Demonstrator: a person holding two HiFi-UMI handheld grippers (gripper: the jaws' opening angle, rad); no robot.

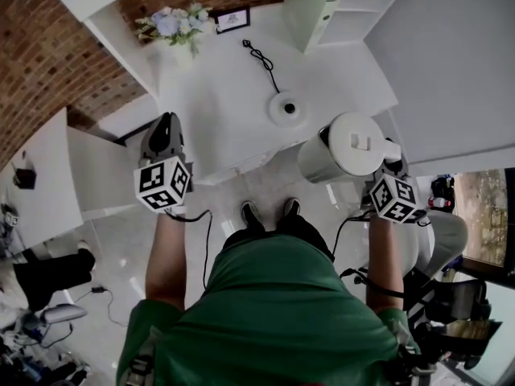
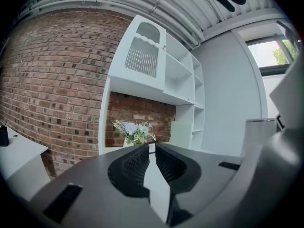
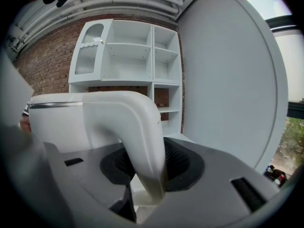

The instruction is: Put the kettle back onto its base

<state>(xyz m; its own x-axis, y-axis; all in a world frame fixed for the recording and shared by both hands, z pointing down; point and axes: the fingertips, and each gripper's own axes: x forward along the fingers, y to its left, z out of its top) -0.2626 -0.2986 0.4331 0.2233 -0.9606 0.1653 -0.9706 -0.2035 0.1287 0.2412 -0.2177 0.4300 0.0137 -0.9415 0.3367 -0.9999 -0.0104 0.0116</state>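
Observation:
In the head view, a white kettle (image 1: pixel 346 147) hangs in the air at the white table's (image 1: pixel 217 127) front right corner. My right gripper (image 1: pixel 392 155) is shut on its handle. The right gripper view shows the handle (image 3: pixel 137 127) clamped between the pads of that gripper (image 3: pixel 145 151), with the kettle's body (image 3: pixel 57 122) at the left. The round white base (image 1: pixel 286 108) sits on the table, up and left of the kettle, with a black cord (image 1: pixel 261 59) running to the back. My left gripper (image 1: pixel 167 125) hovers by the table's front left corner; in its own view the left gripper (image 2: pixel 152 146) is shut and holds nothing.
A vase of flowers (image 1: pixel 173 24) and a small picture frame (image 1: pixel 232 19) stand at the table's back. A white shelf unit (image 1: pixel 338 6) rises at the right and a brick wall (image 1: pixel 48 63) at the left. A low white counter (image 1: pixel 40 175) lies left.

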